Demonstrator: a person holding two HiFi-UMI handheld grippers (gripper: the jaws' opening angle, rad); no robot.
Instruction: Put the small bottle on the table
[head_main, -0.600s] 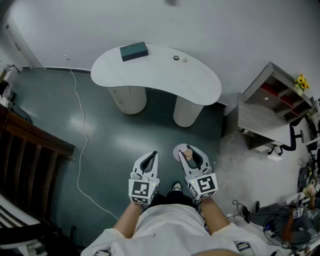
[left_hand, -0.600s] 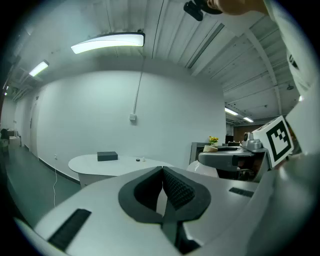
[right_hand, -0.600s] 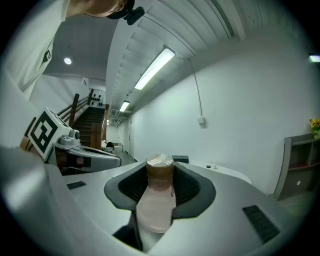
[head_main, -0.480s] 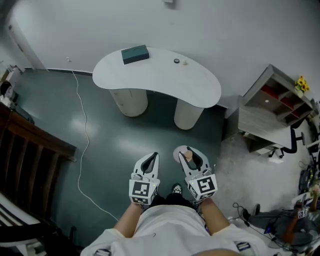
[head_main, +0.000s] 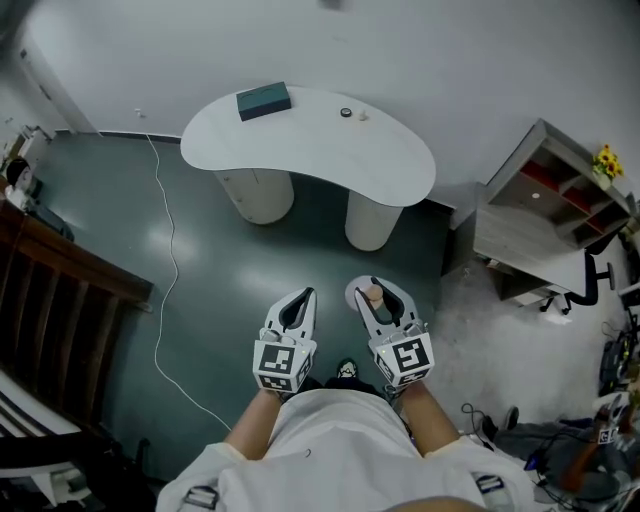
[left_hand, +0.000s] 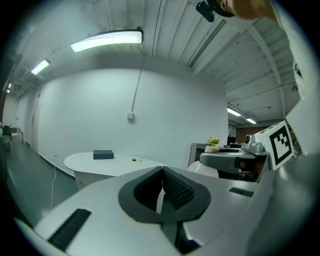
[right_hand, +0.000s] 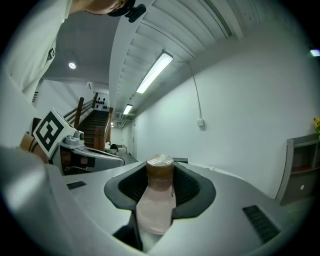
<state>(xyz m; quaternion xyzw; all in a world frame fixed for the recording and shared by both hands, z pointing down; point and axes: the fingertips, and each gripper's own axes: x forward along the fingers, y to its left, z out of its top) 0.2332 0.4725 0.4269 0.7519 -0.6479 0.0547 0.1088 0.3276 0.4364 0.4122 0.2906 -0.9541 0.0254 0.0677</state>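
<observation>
My right gripper (head_main: 378, 295) is shut on the small bottle (right_hand: 159, 195), a pale pinkish bottle with a brown cap that stands upright between the jaws; in the head view the bottle (head_main: 374, 297) shows as a tan cap. My left gripper (head_main: 298, 304) is shut and holds nothing, its dark pads (left_hand: 175, 189) touching. Both are held low in front of the person, over the dark green floor. The white kidney-shaped table (head_main: 310, 150) stands well ahead on two round pedestals, apart from both grippers. In the left gripper view the table (left_hand: 112, 162) lies far off.
On the table lie a dark green box (head_main: 264, 101) and two tiny items (head_main: 352, 113). A grey shelf unit (head_main: 548, 210) with yellow flowers stands right. A white cable (head_main: 165, 260) runs over the floor at left. Dark wooden slats (head_main: 50, 330) fill the left edge.
The view has shifted slightly; the table sits a little further left and up in the picture. Both grippers stay side by side, the bottle still in the right one.
</observation>
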